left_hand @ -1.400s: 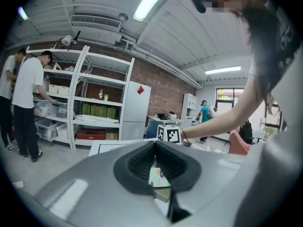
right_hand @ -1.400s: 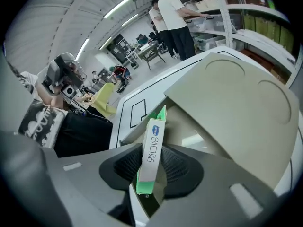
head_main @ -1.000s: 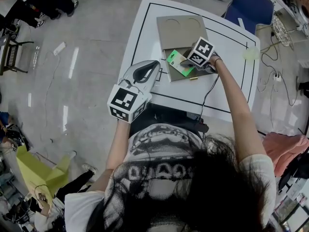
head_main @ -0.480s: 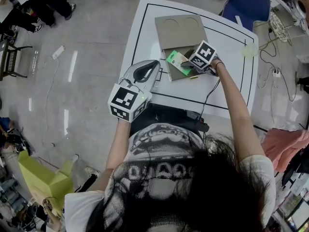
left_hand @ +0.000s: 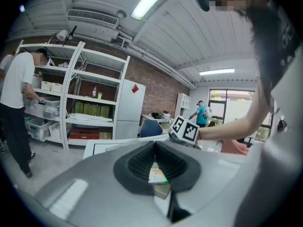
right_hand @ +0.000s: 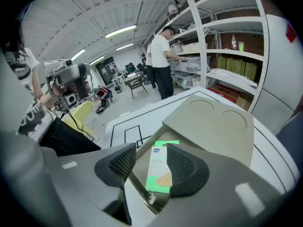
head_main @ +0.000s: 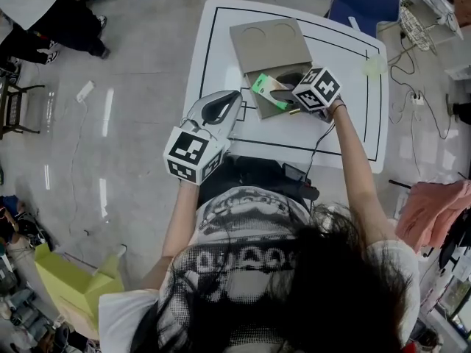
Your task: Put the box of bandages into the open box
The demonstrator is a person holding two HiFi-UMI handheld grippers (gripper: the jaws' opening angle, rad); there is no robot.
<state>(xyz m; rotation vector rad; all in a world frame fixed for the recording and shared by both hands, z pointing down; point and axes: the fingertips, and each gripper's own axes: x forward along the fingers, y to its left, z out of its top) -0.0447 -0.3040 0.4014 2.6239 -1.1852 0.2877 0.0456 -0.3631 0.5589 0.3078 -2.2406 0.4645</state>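
Observation:
The green and white box of bandages (head_main: 266,93) lies inside the open cardboard box (head_main: 259,107) on the white table (head_main: 221,50). The cardboard box's lid (head_main: 269,45) is folded back. My right gripper (head_main: 285,94) hovers over that box and points steeply down. In the right gripper view its jaws (right_hand: 150,149) stand apart after just closing a little. The box of bandages (right_hand: 158,171) shows below the gap, and neither pad touches it. My left gripper (head_main: 232,98) hangs over the table's near left edge. Its tips (left_hand: 155,145) meet on nothing.
A black cable (head_main: 320,134) runs across the table's near side under my right arm. A blue chair (head_main: 360,9) stands beyond the far right corner. Metal shelves (left_hand: 90,112) line the wall, and a person (right_hand: 161,65) stands at them. Another person (head_main: 44,13) stands far left.
My right gripper has lifted off the box of bandages, which stays lying in the cardboard box. The left gripper has kept its place.

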